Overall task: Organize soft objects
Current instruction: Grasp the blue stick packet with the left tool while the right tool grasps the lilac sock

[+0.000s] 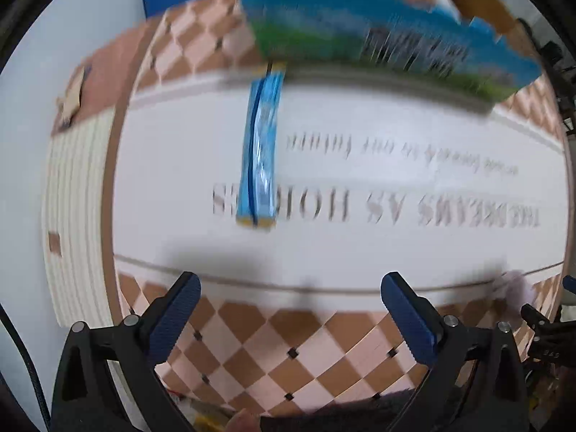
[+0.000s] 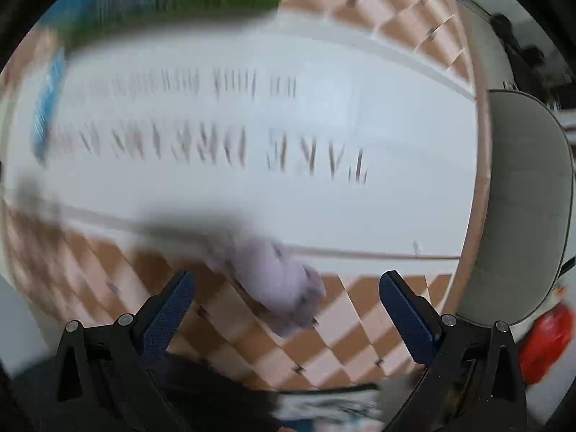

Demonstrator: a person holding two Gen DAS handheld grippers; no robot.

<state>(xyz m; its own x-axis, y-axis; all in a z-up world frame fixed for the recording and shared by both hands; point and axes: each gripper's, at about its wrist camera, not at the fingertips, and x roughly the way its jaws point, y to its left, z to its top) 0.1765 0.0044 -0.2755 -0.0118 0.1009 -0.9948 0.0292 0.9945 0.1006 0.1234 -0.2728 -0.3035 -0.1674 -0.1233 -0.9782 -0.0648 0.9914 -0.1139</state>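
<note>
Both views smeared with motion blur; reading what I can.

My left gripper has its jaws wide apart, nothing between them. Ahead of it and a little to the left, a long blue pouch lies on the white band of the tablecloth, pointing away from me across the printed lettering. Farther ahead, a blue-and-green printed box, too blurred to tell what it is.

My right gripper also spread, empty. A pale lilac soft object sits just ahead of the fingertips, left of centre, on the checkered border. Its shape is too smeared to judge; cloth or plush, I cannot say.

I take the step in hand to be the approach on the lilac piece. To do it well: slow down so the view settles, shift the right tool left until the piece is centred in the gap, go low, close on its bulk rather than a loose edge.

Grey chair seat off to the right, beyond the table edge.
</note>
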